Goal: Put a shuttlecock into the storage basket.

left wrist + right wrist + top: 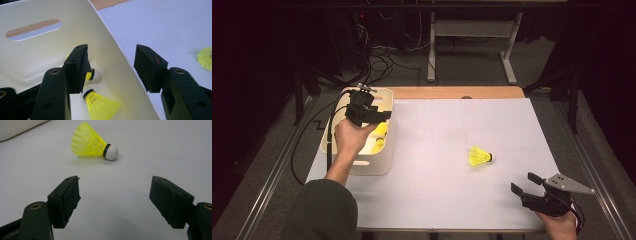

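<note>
The right gripper (115, 195), jaws spread and empty, faces the loose shuttlecock (93, 142) just ahead, lying crosswise, cork rightward; the left gripper (112, 62) hangs released over the bin (112, 53).

Left gripper (371, 114) raised, jaws apart, right gripper (526, 185) low, jaws wide apart

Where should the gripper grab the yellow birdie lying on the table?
Probably the skirt of the birdie, near the black band. It lies on its side, cork toward the right gripper, whose jaws are open. Come from above, jaws across the cone; the round cork could slip.
</note>
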The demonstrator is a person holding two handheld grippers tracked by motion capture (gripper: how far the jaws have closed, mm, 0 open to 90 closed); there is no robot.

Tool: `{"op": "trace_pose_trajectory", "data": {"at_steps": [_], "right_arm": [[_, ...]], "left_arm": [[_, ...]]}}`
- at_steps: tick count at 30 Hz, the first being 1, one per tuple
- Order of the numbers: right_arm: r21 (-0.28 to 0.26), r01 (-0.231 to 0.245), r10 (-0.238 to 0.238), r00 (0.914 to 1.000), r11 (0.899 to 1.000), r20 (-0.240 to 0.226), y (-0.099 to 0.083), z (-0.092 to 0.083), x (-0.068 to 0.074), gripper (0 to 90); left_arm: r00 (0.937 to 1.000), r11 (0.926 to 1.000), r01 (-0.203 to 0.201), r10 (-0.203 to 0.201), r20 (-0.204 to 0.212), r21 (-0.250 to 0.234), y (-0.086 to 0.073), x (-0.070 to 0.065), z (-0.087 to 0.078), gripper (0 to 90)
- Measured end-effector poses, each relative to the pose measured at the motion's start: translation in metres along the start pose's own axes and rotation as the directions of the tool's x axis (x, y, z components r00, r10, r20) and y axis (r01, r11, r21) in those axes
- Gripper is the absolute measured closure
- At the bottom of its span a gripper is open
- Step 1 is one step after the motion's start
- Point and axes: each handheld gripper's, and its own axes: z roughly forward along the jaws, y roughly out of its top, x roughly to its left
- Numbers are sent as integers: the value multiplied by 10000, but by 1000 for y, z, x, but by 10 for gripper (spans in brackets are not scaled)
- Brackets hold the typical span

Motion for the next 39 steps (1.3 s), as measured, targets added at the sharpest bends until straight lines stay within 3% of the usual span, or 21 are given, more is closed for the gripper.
{"op": "trace_pose_trajectory", "data": {"at_steps": [21,39], "right_arm": [[0,5,-5,10000,10000,-18,0,0,0,248],[0,-4,4,10000,10000,-26,0,0,0,248]], "left_arm": [[9974,9978,-600,610,396,-266,6,-27,-1,460],[9952,9969,-735,751,631,-272,8,-41,4,444]]}}
